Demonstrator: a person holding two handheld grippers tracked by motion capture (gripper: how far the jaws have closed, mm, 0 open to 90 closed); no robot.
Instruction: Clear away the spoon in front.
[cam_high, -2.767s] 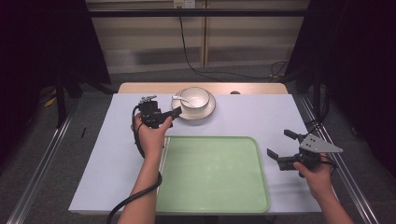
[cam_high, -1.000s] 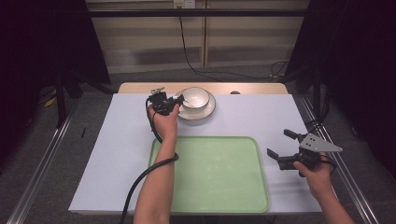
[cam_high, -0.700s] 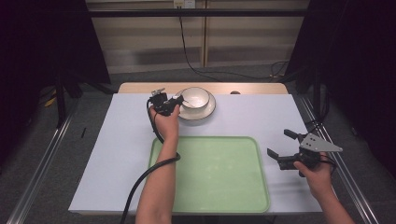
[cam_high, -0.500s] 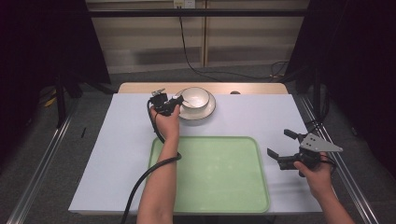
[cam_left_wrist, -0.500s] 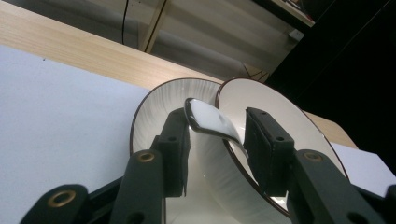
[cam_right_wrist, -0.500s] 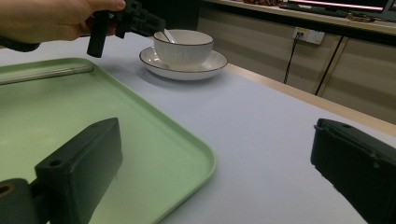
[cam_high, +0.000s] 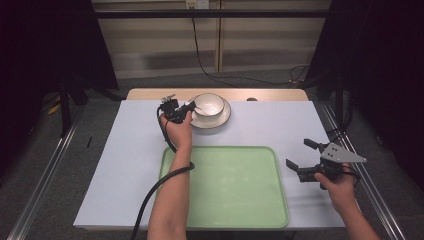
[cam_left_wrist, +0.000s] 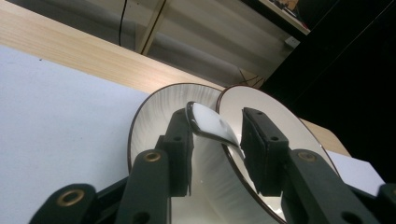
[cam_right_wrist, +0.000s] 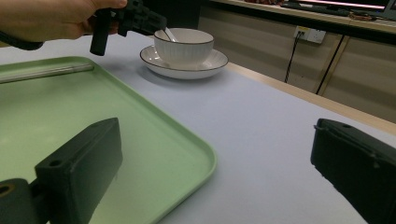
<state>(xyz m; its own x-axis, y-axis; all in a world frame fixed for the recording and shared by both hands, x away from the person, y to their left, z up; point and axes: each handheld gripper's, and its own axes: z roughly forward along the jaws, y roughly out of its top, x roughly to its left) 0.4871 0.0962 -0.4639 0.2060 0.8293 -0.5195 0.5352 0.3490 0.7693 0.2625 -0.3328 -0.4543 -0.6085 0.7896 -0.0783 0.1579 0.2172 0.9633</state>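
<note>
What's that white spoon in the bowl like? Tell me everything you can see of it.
The spoon is glossy white, ceramic by its look, with a dark edge along its handle. Its handle sticks up over the rim of the white bowl, which stands on a saucer at the table's far side; the scoop end is hidden inside. The left gripper has its two black jaws either side of the handle and has just been closing on it; a gap remains at one jaw.
</note>
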